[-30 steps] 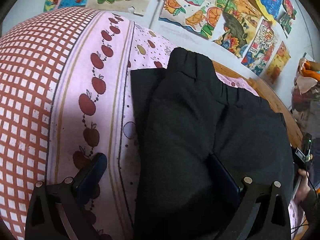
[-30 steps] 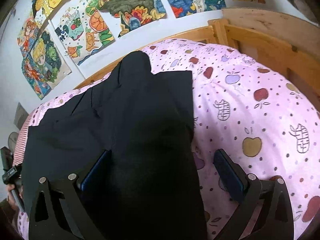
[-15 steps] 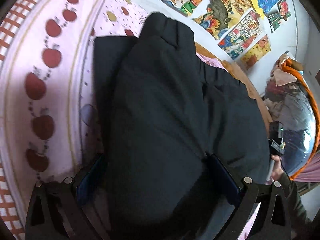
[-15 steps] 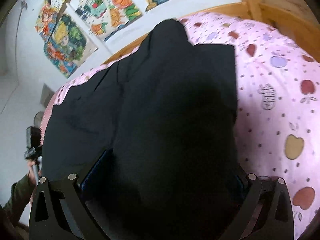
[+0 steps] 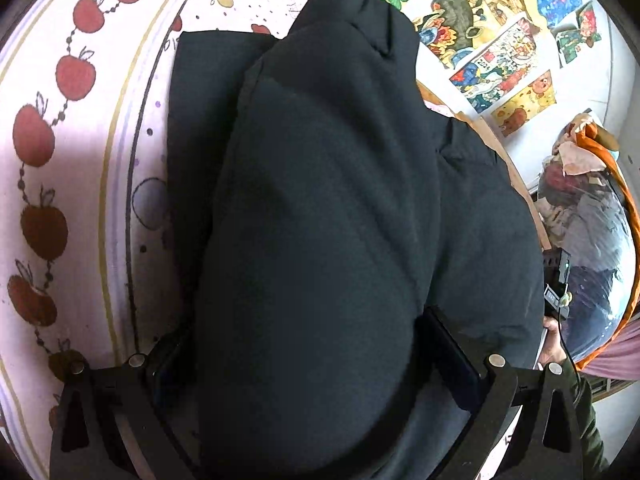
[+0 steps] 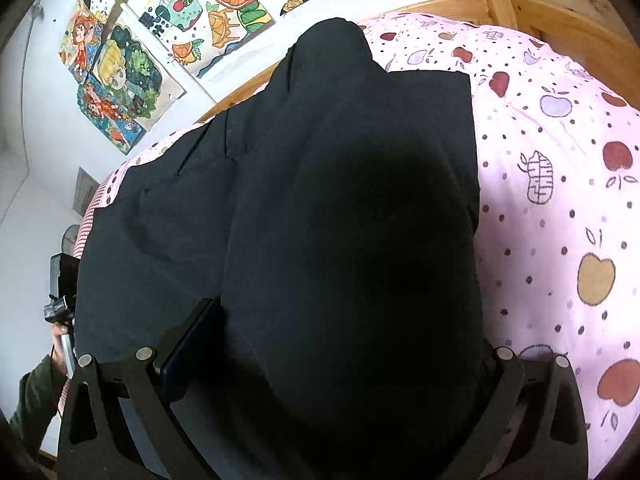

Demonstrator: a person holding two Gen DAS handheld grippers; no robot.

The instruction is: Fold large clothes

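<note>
A pair of black trousers (image 5: 320, 200) lies on a pink apple-print bedsheet (image 5: 80, 160), part of it folded over itself. A thick bulge of that cloth rises between the fingers of my left gripper (image 5: 302, 332), whose jaws stand wide apart, one on each side of the fold. In the right wrist view the same black trousers (image 6: 340, 200) fill the gap of my right gripper (image 6: 346, 328). Its left finger (image 6: 188, 344) shows beside the cloth and its right finger is hidden under it. Those jaws are also wide apart.
The bedsheet (image 6: 560, 200) spreads to the right of the trousers. A wooden bed frame (image 6: 560, 12) and a wall with colourful posters (image 6: 180, 20) lie beyond. Bagged clutter (image 5: 588, 220) stands past the bed's far side. A hand (image 6: 60, 344) holds the other gripper's handle.
Both grippers have pushed forward over the trousers. The black fold has risen and swelled until it fills the gap between each pair of fingers. The checked part of the sheet has left the view.
</note>
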